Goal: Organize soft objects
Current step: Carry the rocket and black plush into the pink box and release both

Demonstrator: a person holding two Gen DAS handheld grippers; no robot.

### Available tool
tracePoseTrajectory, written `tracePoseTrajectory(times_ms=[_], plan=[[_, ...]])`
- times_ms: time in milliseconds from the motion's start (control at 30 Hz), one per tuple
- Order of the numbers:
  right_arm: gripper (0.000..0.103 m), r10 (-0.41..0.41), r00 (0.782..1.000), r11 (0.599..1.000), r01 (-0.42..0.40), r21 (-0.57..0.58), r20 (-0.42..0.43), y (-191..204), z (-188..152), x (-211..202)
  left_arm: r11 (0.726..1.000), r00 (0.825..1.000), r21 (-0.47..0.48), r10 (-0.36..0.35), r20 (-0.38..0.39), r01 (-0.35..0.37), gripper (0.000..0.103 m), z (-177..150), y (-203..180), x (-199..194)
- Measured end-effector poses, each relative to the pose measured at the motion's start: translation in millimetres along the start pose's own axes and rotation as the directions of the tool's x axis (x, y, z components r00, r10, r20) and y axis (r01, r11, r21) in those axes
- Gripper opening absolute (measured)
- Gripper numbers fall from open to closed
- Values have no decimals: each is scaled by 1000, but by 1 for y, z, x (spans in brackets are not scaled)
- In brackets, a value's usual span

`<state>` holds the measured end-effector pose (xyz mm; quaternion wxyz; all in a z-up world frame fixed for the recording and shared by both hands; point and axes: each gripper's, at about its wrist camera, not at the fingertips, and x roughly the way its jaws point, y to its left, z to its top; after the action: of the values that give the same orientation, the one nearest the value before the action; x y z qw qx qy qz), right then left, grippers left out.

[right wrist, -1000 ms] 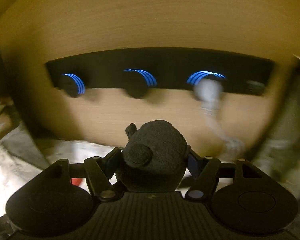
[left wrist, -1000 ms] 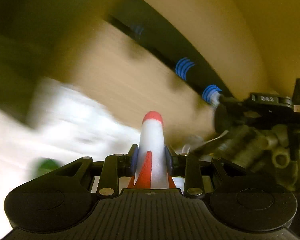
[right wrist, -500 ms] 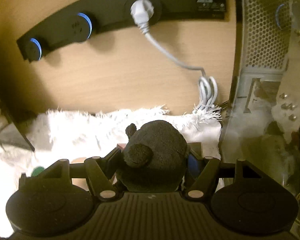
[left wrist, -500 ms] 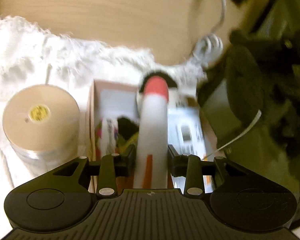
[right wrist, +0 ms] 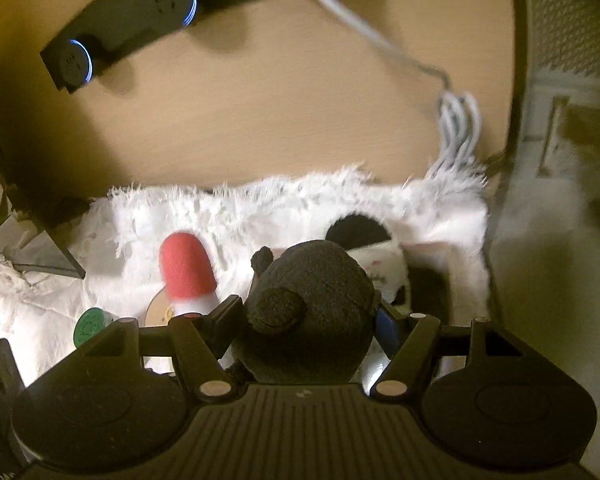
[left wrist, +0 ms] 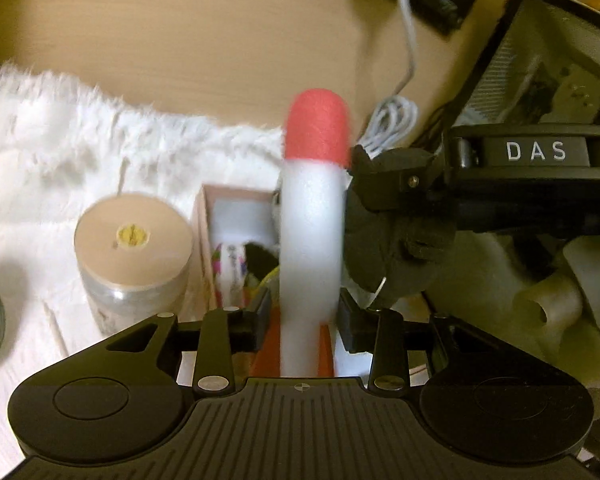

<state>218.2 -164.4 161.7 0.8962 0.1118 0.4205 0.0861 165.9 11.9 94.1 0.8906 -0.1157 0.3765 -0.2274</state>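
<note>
Swung down over the pink box [left wrist: 204, 216] now. Left tongs [left wrist: 304, 316] spread around foam rocket [left wrist: 312, 216], right tongs [right wrist: 308, 320] pinching dark plush [right wrist: 312, 312].

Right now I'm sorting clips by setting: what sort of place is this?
Probably a home desk corner: a wooden surface with a black power strip, a white fluffy mat, and what looks like a computer case alongside.
</note>
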Motion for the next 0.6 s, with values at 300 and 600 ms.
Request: tracePoseTrajectory(times_ms=[300,600], plan=[[69,9,996,997,-2,75,-89,-19,-7,50,1000,999,-11,0,-40,-1,37,6,12,28],[69,-73,996,996,75,56,-46,-18,1,42,999,994,6,-48,-93,49,37,12,12,50]])
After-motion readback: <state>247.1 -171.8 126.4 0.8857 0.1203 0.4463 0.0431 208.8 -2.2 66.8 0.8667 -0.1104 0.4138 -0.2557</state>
